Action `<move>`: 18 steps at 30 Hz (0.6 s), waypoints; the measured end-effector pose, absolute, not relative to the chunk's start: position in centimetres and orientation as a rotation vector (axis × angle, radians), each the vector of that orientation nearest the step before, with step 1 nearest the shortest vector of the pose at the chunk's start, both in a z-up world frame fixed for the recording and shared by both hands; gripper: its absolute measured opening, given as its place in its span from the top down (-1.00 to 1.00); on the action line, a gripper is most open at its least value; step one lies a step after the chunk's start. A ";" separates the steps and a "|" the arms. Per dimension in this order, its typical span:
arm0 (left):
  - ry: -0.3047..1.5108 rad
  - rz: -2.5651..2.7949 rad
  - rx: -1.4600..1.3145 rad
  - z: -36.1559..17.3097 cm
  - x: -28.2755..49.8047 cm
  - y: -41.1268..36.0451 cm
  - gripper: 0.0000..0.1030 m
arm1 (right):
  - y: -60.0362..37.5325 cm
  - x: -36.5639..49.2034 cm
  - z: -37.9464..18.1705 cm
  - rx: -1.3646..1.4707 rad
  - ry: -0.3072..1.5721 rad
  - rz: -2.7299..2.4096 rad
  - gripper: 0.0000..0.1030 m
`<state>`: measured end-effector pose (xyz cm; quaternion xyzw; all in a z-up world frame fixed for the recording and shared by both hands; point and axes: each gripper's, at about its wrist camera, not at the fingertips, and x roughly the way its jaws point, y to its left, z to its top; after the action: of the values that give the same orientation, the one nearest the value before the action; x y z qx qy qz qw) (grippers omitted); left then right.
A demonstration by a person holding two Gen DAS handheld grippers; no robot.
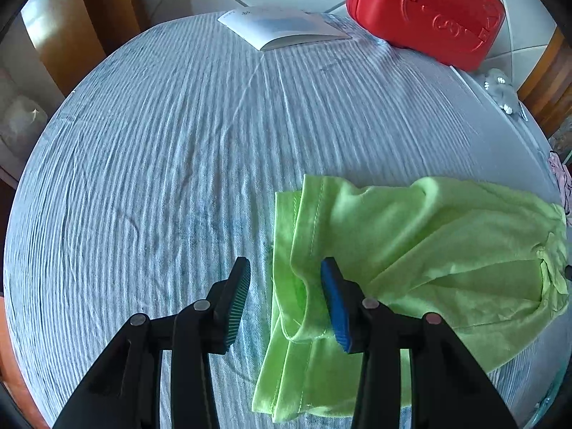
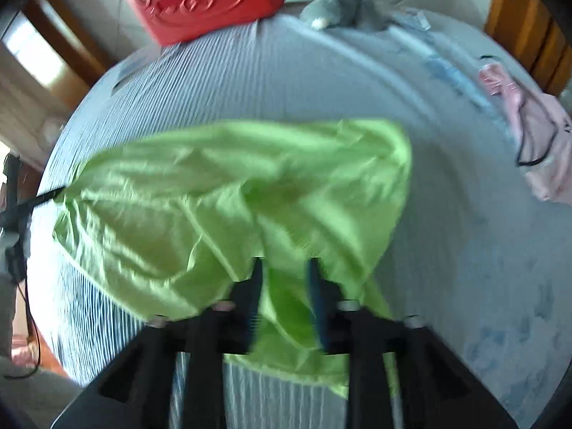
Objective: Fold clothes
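A lime green garment lies crumpled on the blue-and-white striped cloth of the table. My left gripper is open, its jaws either side of the garment's hemmed left edge, the right pad resting against the fabric. In the blurred right wrist view the garment spreads ahead and to the left. My right gripper sits at its near edge with green fabric between the fingers; the jaws are narrowly apart.
A red hard case and a white booklet lie at the table's far side. A grey soft toy sits beside the case. A pink garment lies at the right edge. Wooden furniture surrounds the table.
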<state>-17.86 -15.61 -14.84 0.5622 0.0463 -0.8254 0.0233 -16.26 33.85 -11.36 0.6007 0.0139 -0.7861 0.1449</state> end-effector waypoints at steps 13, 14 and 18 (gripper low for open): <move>0.071 -2.625 1.619 -11.6 -11.2 -9.2 0.15 | 40.1 -13.0 -8.6 1.658 -0.106 -2.383 0.72; 0.078 -2.618 1.609 -11.4 -10.6 -8.4 0.12 | 40.8 -13.2 -8.8 1.653 -0.097 -2.373 0.72; 0.160 -2.621 1.524 -10.5 -8.0 -2.0 0.11 | 43.2 -14.5 -8.9 1.536 -0.045 -2.304 0.72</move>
<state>-8.04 -1.98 -10.47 0.5013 0.0528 -0.8620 0.0526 -14.52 43.21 -8.92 0.5450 -0.0160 -0.8176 0.1849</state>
